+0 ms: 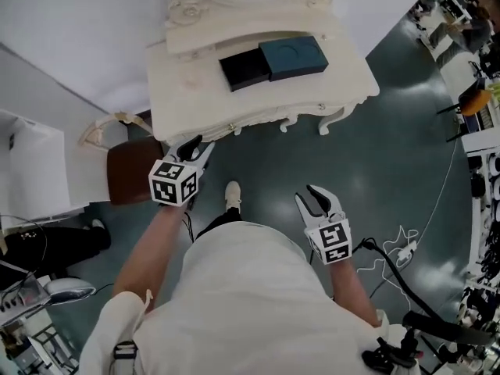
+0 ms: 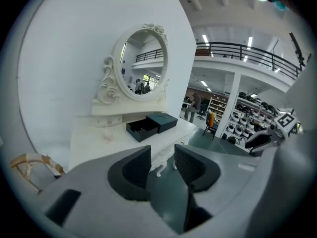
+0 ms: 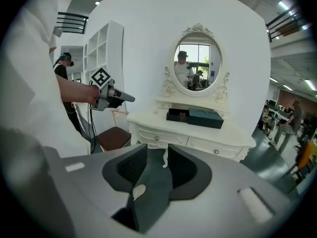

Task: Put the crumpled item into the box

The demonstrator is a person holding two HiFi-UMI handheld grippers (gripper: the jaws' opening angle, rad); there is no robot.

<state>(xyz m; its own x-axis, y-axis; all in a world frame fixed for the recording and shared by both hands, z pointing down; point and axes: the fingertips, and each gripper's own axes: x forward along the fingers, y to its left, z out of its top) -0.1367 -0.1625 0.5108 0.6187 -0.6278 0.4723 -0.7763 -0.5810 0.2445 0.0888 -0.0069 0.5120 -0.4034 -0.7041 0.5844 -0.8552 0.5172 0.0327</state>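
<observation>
Your left tool and right tool: both empty, jaws apart, held off tabletop front edge. Box open near back edge, lid touching beside. Crumpled item not visible anywhere; maybe inside box, too dark to tell.

Cream-white counter ahead of both claws, with carved scrolls along its edge. On it sits a black box and a dark teal lid. The left claw and right claw show black-and-white square markers. There's a brown chair seat beside the left claw, over a dark grey-green floor.
</observation>
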